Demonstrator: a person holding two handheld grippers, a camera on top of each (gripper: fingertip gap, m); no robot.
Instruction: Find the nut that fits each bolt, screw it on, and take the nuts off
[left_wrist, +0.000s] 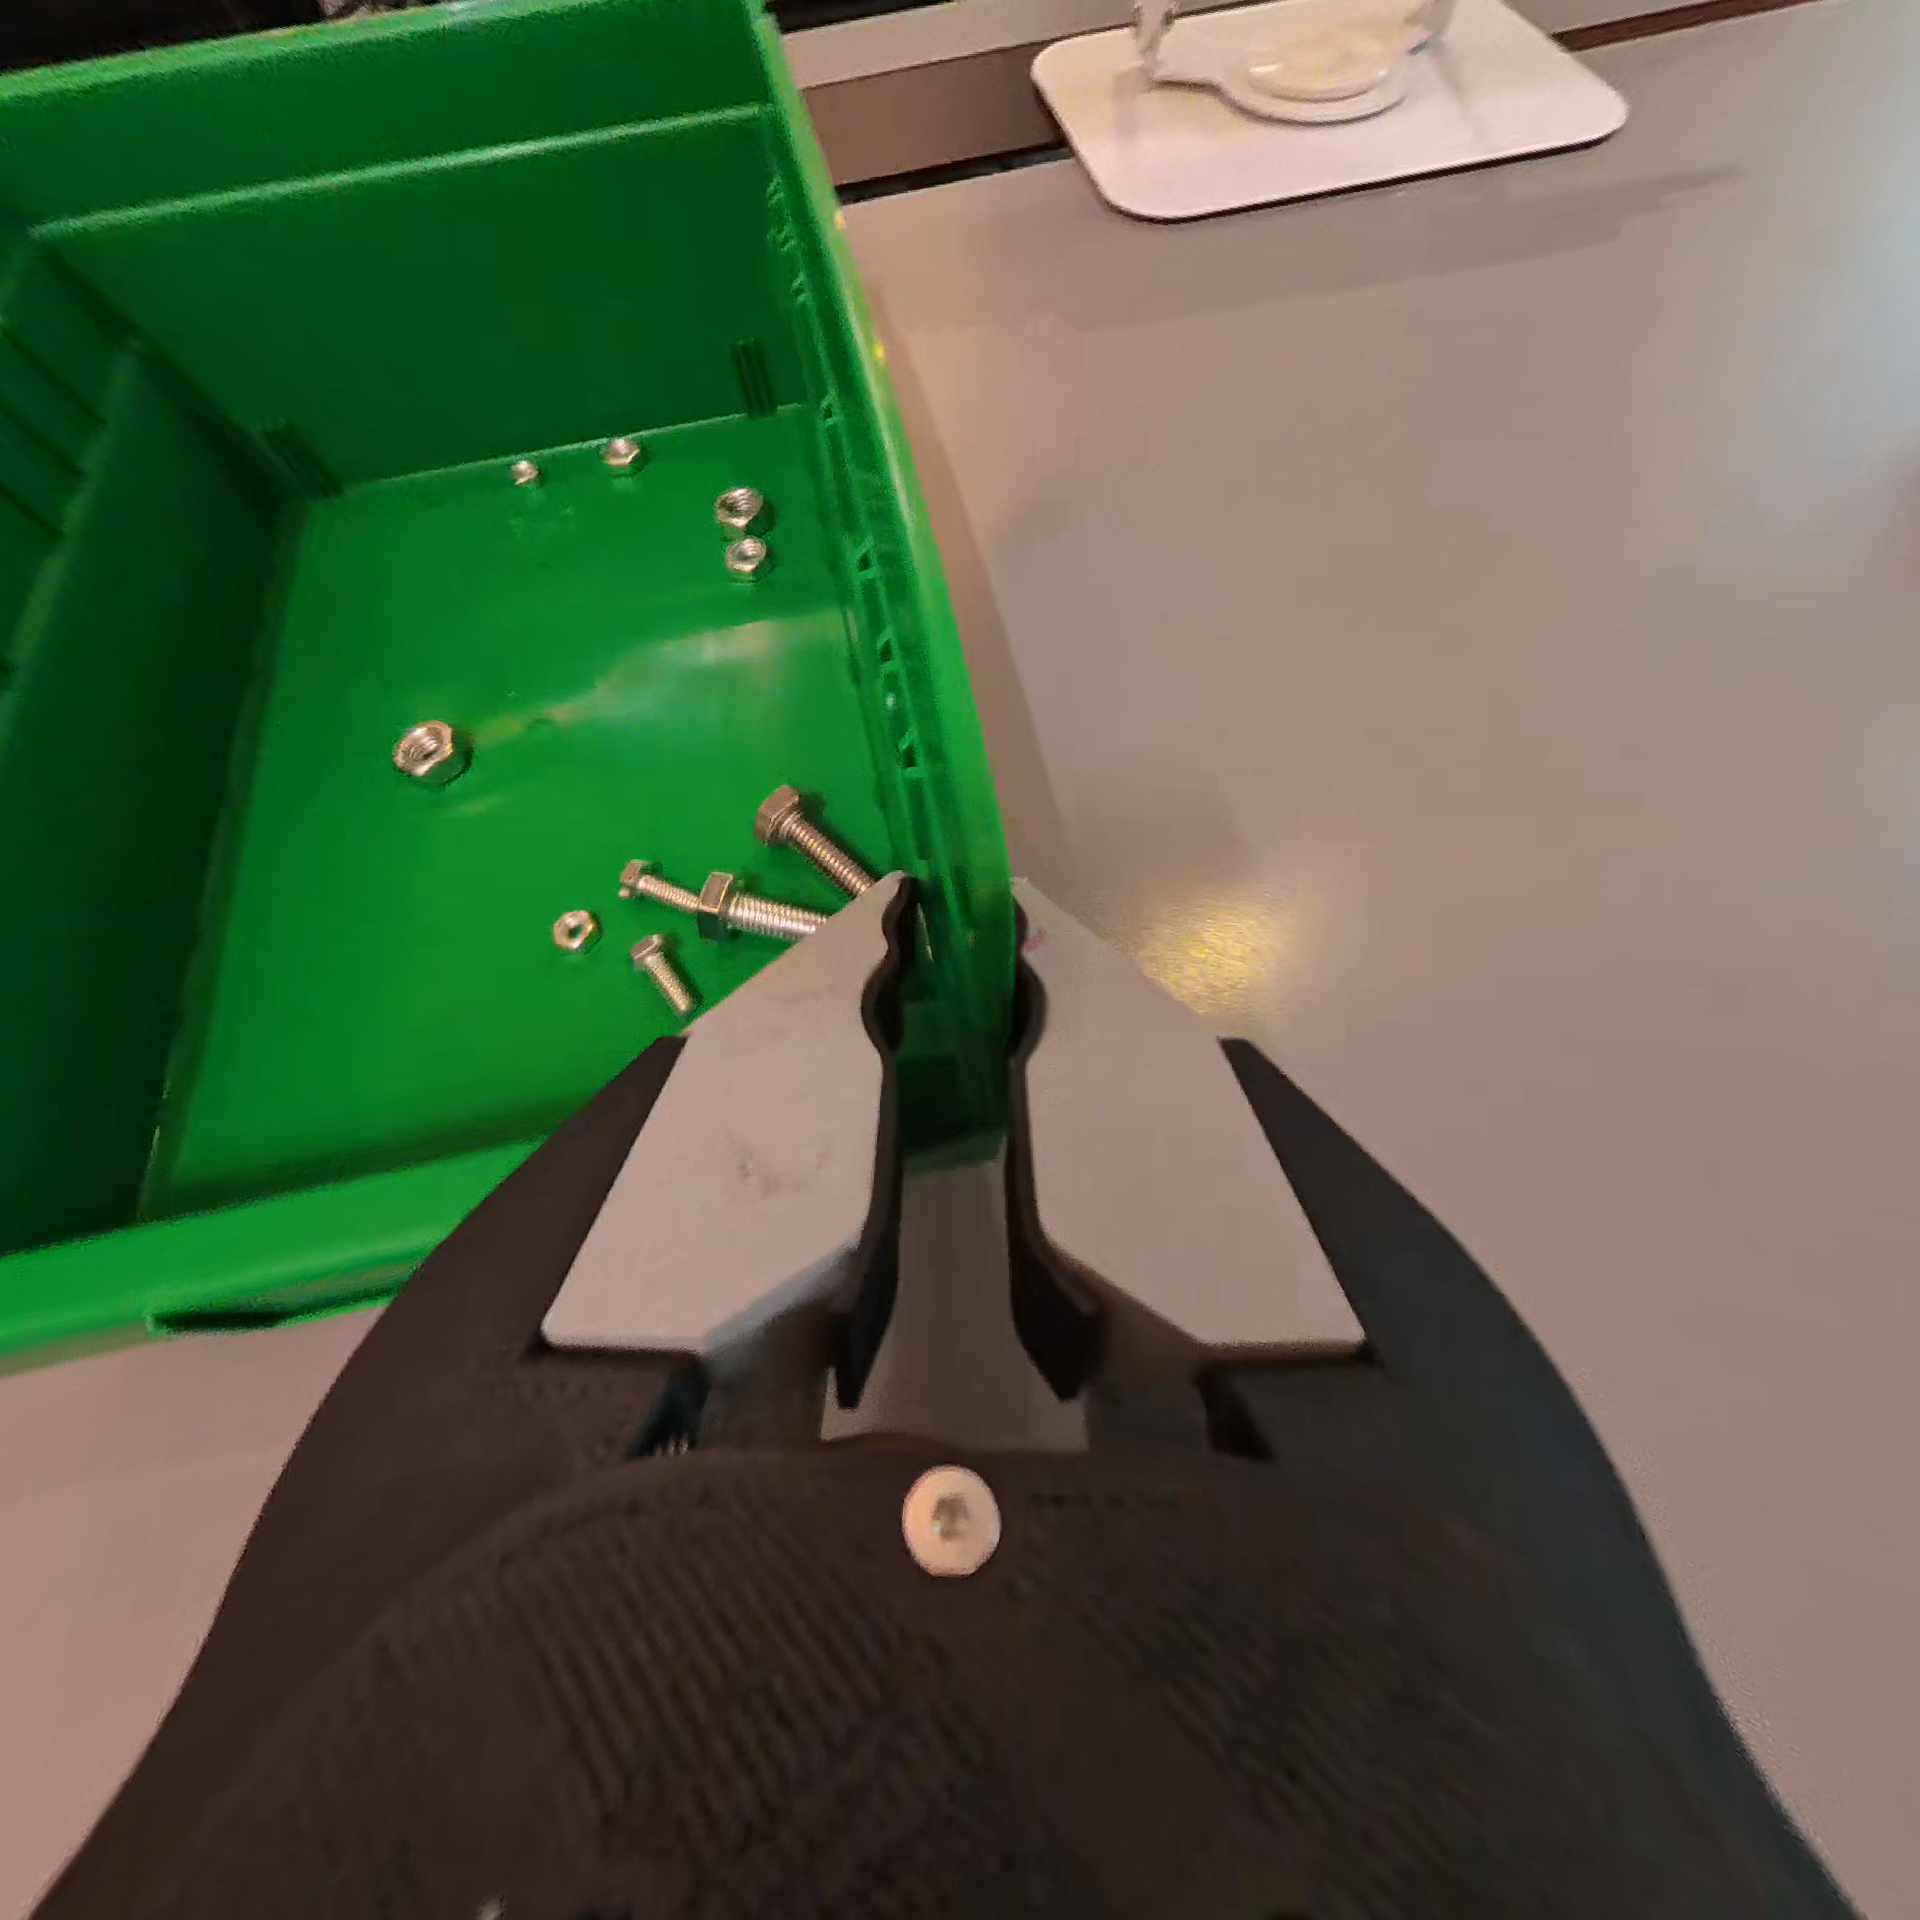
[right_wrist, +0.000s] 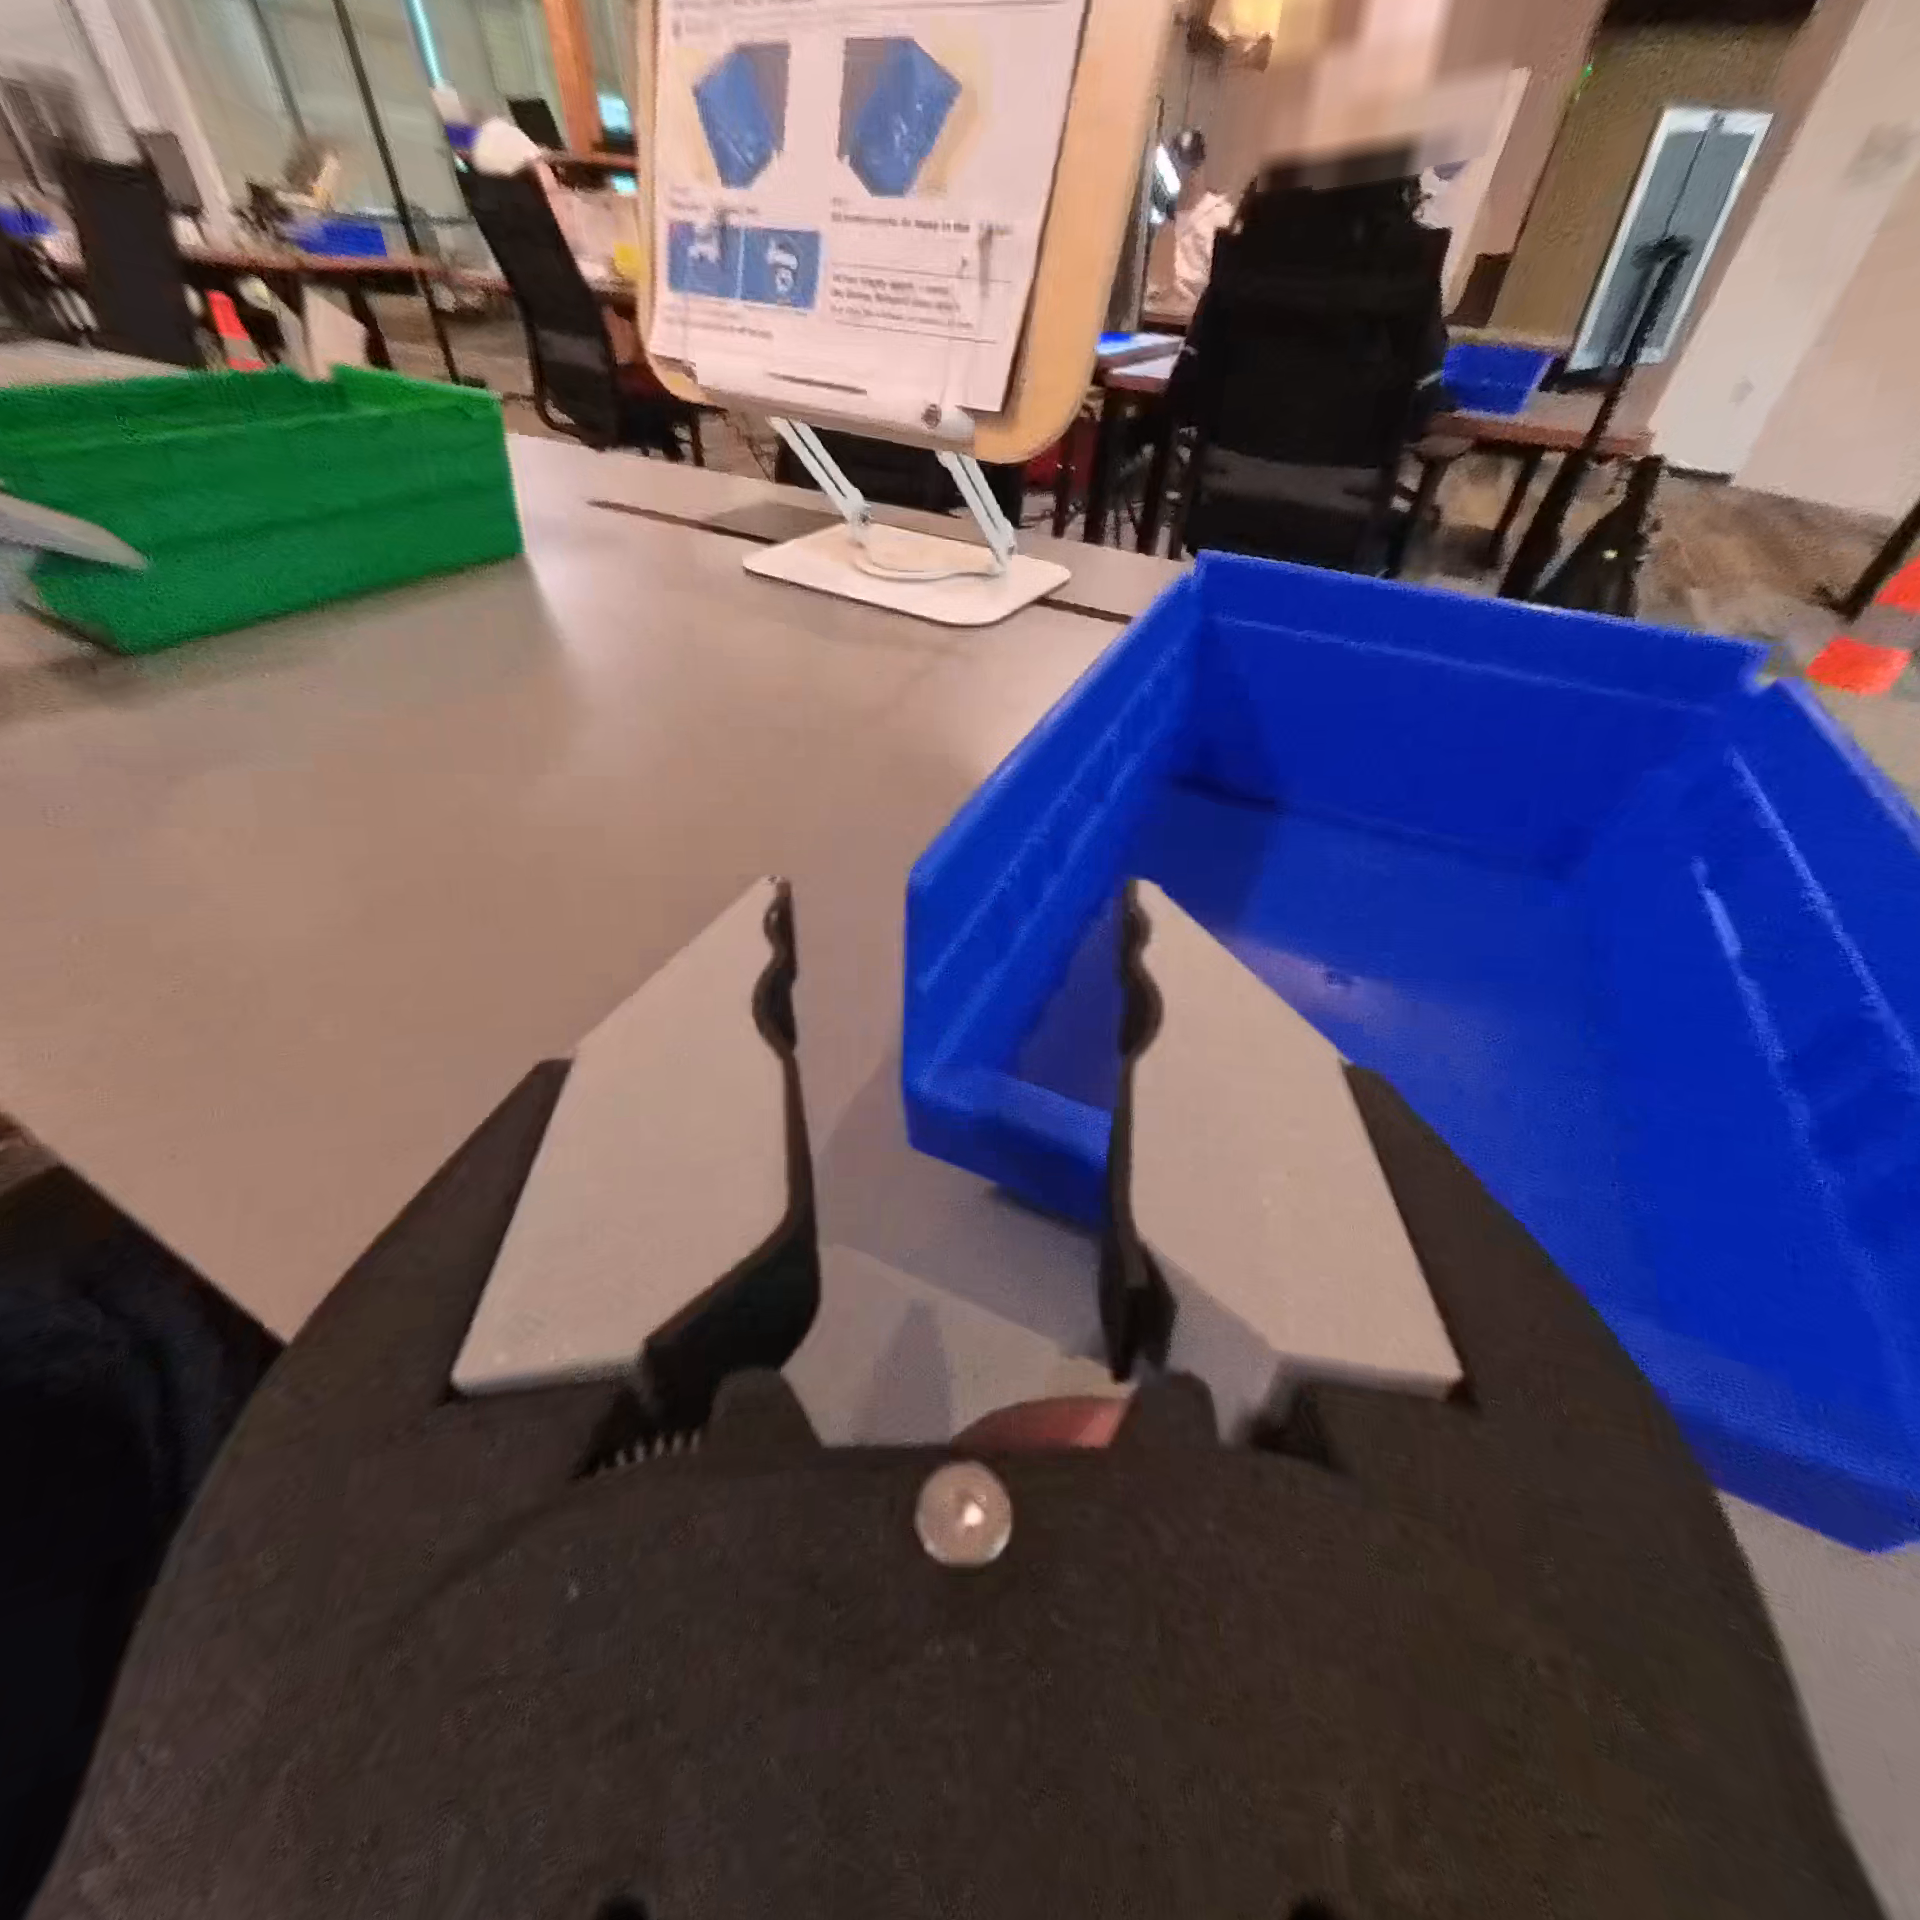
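— Where is the left claw (left_wrist: 961, 914) now?

— It is at the right wall of the green bin (left_wrist: 582, 312). One finger is inside the bin and the other is outside, so the wall stands between them. The gap is narrow, and I think the claw pinches the wall, but the picture is a little blurred there, so I am not fully sure it presses.

— And the bolts and nuts?

— All of them lie loose on the floor of the green bin. Near the left claw I see a larger bolt (left_wrist: 810, 836) with its tip close to the inner finger, and just beside it a bolt with a nut on it (left_wrist: 748, 909). A short bolt (left_wrist: 662, 971) lies a bit nearer to us, and a small nut (left_wrist: 575, 930) is just to its left. One big nut (left_wrist: 429, 752) lies alone in the middle of the floor. Four more small nuts (left_wrist: 740, 509) are near the far wall.

— What does the right claw (right_wrist: 956, 894) do?

— It hangs above the grey bench (right_wrist: 416, 831), wide open, and holds nothing. Its right finger is in front of the blue bin (right_wrist: 1558, 831), which stands on the bench with nothing visible in it. The green bin is well apart, far on the left of that view. Behind, a white stand (right_wrist: 904, 566) carries a board with paper sheets (right_wrist: 852, 177).
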